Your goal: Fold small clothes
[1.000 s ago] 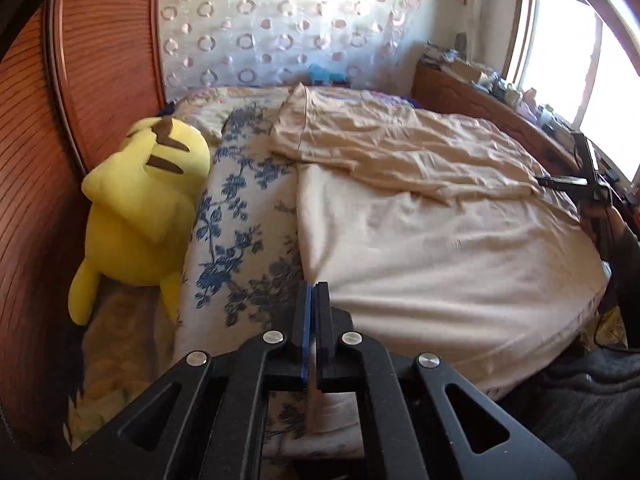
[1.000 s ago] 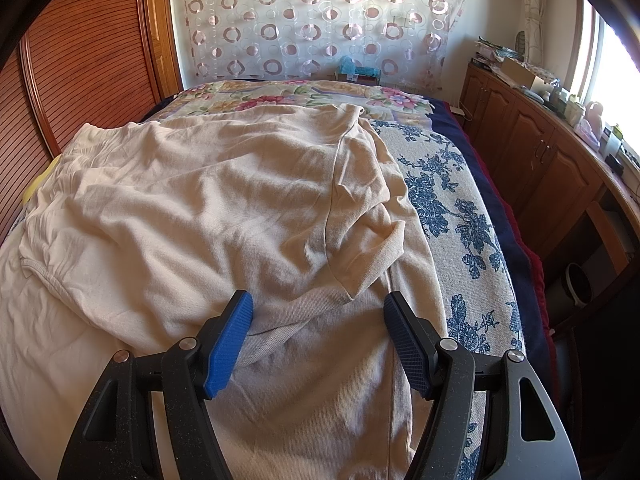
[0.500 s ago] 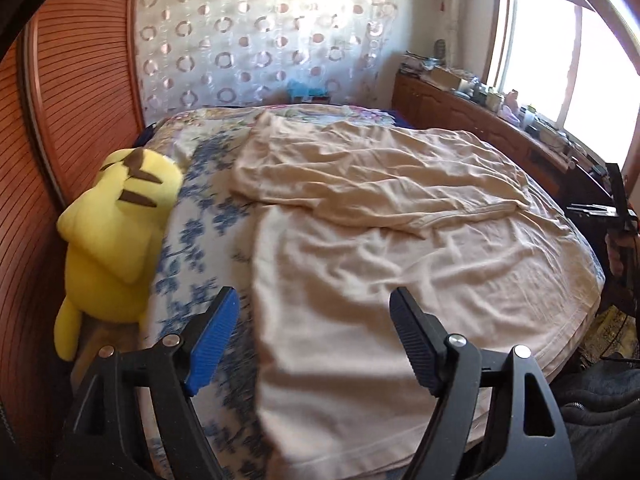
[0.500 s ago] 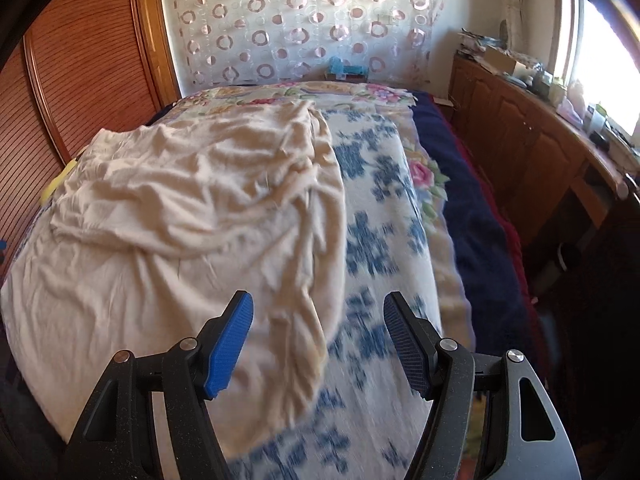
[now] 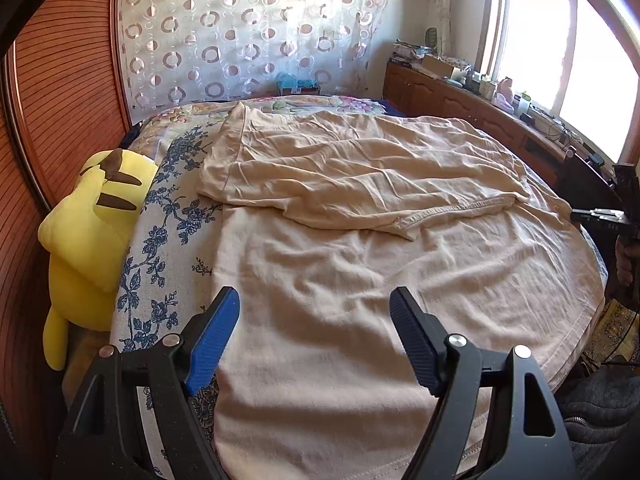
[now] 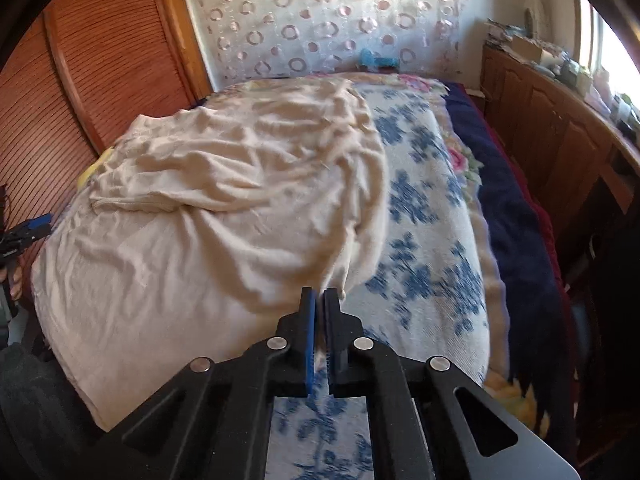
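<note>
A large beige garment (image 5: 360,280) lies spread and creased on the bed, its upper part folded over in a loose layer. My left gripper (image 5: 316,320) hangs open over the garment's near left part, with nothing between its blue pads. My right gripper (image 6: 319,296) is shut at the right edge of the garment (image 6: 200,240). The cloth rises in a small peak to its tips, and a strip of beige shows between the jaws. The left wrist view has the right gripper (image 5: 600,216) at the far right; the right wrist view has the left gripper (image 6: 36,226) at the far left.
A blue-flowered bedspread (image 6: 432,240) covers the bed. A yellow plush toy (image 5: 88,232) leans at the bed's left side against a wooden slatted door (image 5: 60,100). A wooden cabinet (image 6: 560,140) with clutter on top runs along the right wall under the window.
My left gripper has gone from shut to open and shifted rightward over the garment. My right gripper moved right to the garment's edge and shut there; the cloth now pulls toward it.
</note>
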Tool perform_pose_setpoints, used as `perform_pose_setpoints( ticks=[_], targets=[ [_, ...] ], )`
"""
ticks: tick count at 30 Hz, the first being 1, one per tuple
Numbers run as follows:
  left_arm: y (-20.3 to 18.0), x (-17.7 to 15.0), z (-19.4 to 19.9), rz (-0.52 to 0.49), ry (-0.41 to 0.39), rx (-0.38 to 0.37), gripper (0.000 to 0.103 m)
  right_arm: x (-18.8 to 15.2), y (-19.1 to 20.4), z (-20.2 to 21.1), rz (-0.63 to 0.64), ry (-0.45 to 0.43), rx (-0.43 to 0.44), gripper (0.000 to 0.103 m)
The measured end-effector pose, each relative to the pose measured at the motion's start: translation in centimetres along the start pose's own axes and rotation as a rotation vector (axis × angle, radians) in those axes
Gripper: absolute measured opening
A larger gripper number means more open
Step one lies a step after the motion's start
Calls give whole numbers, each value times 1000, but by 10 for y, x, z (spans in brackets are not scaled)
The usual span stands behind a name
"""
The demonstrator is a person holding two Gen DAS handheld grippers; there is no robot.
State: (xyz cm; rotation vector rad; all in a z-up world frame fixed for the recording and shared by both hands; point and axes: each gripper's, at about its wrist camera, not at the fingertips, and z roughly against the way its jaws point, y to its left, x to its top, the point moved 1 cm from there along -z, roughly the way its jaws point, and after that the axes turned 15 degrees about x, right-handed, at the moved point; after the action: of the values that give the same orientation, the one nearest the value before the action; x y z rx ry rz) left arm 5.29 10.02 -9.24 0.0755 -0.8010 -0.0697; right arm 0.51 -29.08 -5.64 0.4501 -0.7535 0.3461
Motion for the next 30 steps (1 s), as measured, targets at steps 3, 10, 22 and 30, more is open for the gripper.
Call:
perform_pose_setpoints(
  ticks=[3,10,22,30],
  targets=[
    [1,0,-3,9,6,5,78,19,22,-2,59,-22,31,2],
    [15,10,-9,63,1,26,78,37,38,-26,107,34,-84,2],
    [30,54,-51,112,38,4,66,60,22,-44,15,-24,-76,52],
    [44,78,-86,107,86,68,64,79,2,-70,-44,-14,-65,52]
  ],
)
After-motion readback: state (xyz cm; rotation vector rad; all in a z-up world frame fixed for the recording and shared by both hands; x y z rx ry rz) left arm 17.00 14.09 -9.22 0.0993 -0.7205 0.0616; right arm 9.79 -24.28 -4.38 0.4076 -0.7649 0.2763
